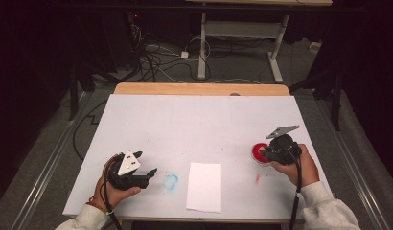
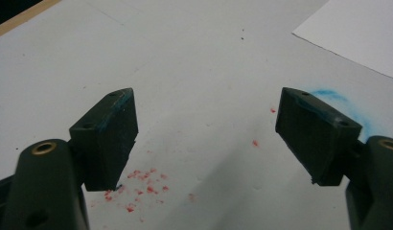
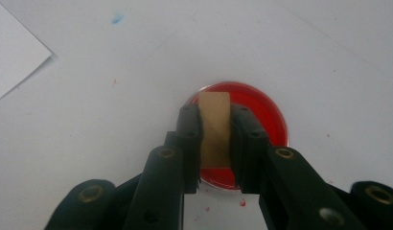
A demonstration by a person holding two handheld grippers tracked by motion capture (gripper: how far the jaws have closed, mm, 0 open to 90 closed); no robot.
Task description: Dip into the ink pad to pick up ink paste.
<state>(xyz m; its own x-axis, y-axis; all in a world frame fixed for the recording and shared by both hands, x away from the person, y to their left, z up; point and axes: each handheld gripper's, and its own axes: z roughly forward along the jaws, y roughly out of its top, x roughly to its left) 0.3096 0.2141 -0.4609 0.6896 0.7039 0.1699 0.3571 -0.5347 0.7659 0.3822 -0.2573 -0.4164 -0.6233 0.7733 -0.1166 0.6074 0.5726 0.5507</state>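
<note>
- The right gripper (image 1: 267, 152) is seen at about 4 o'clock on the white table (image 1: 199, 120), held in the right hand (image 1: 300, 165), directly over a round red dish (image 1: 258, 153).
- In the right gripper view, the right gripper (image 3: 216, 127) is clamped tight on a tan wooden block (image 3: 214, 125), which is held upright over the middle of the red dish (image 3: 266, 120).
- Whether the block touches the red surface below cannot be told.
- The left gripper (image 1: 145, 165) is found at about 8 o'clock on the table, held in the left hand (image 1: 115, 189), jaws pointed toward 3 o'clock.
- In the left gripper view, the left gripper (image 2: 206, 120) is spread wide apart, with nothing held between the jaws; blue smears are seen along the inner edges of both pads.
- A blue smudge (image 1: 170, 181) is spotted on the table just beside the left gripper, toward 3 o'clock of it.
- A white sheet of paper (image 1: 204, 186) is laid flat at 6 o'clock on the table, between the two grippers.
- Red specks (image 2: 137, 184) are scattered on the table under the left gripper, and a small red mark (image 1: 257, 178) is seen near the dish, at its 6 o'clock.
</note>
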